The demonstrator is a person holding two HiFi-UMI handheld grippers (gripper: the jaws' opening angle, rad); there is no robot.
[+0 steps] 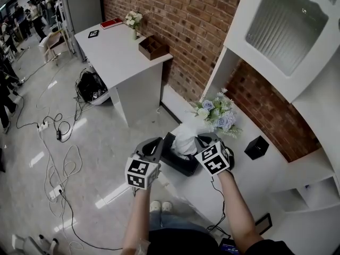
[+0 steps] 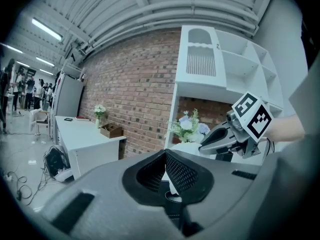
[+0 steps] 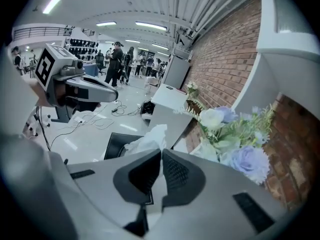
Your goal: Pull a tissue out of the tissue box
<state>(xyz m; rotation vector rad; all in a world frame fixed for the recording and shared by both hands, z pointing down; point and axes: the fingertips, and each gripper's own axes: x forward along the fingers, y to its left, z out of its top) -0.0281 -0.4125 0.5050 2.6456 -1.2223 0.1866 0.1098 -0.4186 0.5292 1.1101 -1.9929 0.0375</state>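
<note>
A black tissue box (image 1: 178, 161) lies on the white counter (image 1: 212, 190), with a white tissue (image 1: 186, 134) standing up out of its slot. My right gripper (image 1: 198, 141) is shut on that tissue from the right; in the right gripper view the tissue (image 3: 150, 138) bunches just past the closed jaws, above the box (image 3: 117, 145). My left gripper (image 1: 158, 142) is at the box's left end with its jaw tips together. In the left gripper view the box's stitched rim (image 2: 173, 200) shows under the jaws, and the right gripper (image 2: 201, 146) reaches in from the right.
A bouquet of pale flowers (image 1: 215, 116) stands just behind the box, and a small black cube (image 1: 256, 147) sits to its right. A white cabinet (image 1: 287, 31) overhangs the counter. A white desk (image 1: 117, 52) with a wooden box (image 1: 153, 48) stands further off. Cables (image 1: 58, 142) trail over the floor.
</note>
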